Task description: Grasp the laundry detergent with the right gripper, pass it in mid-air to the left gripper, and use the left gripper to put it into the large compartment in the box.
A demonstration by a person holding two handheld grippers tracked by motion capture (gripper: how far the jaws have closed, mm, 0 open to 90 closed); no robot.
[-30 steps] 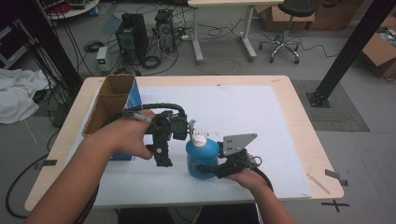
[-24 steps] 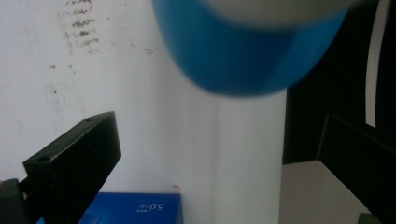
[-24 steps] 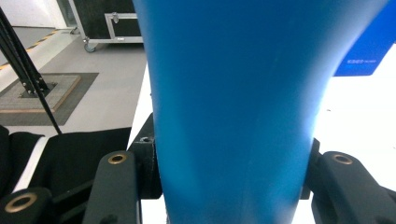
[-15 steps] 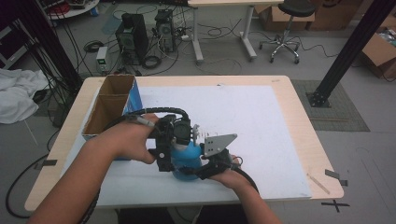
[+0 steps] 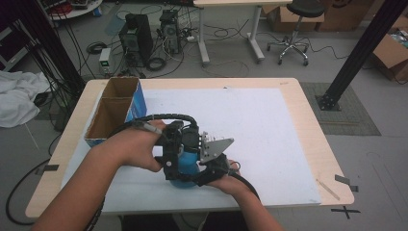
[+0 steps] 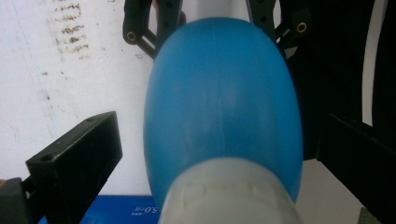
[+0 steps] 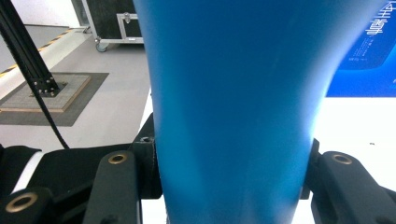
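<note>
A blue bottle (image 5: 185,168) with a pale cap stands upright at the front middle of the table. My right gripper (image 5: 204,172) comes in from its right and is shut on its lower body; in the right gripper view the blue bottle (image 7: 233,93) sits pinched in the right gripper (image 7: 229,163). My left gripper (image 5: 180,144) points down over the bottle's top. Seen from the left gripper, the bottle (image 6: 224,102) and its cap (image 6: 229,196) lie inside the left gripper (image 6: 219,135), which is open with a gap at the left finger (image 6: 79,158). Whether the base touches the table is hidden.
An open cardboard box with blue sides (image 5: 113,113) stands at the table's back left, close to the left forearm. A white sheet (image 5: 260,125) covers the wooden table (image 5: 308,120). Cables trail from both grippers. Beyond the table are computers, a stool and a black post.
My right gripper has carried the blue bottle to the left and a little nearer, bringing it under the left gripper. The left hand has hardly shifted.
</note>
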